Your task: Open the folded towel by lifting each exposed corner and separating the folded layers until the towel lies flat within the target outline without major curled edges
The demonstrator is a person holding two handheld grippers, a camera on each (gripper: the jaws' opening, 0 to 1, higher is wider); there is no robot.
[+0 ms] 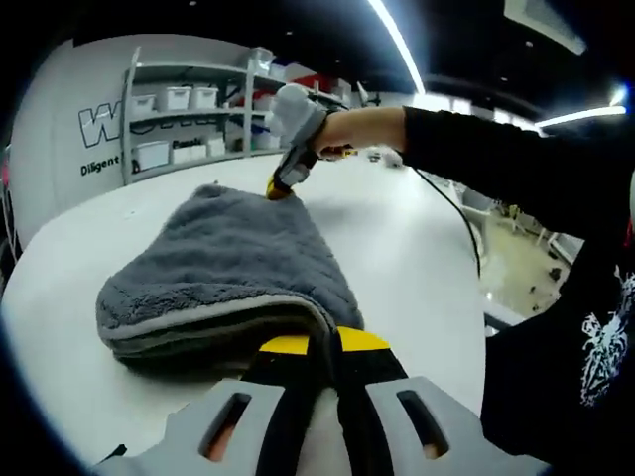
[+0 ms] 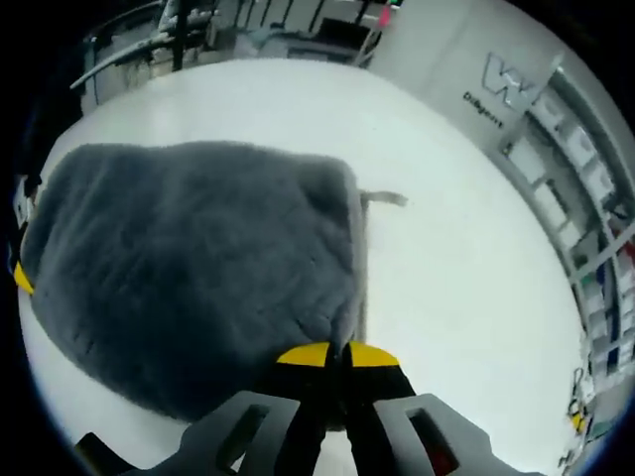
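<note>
While the grey towel lies folded on the white table, the left gripper has its yellow-tipped jaws pinched together on the towel's near folded edge. At the far corner, the right gripper, held in a person's hand, touches the cloth. In the right gripper view, the right gripper is clamped narrow on the towel's hemmed corner.
</note>
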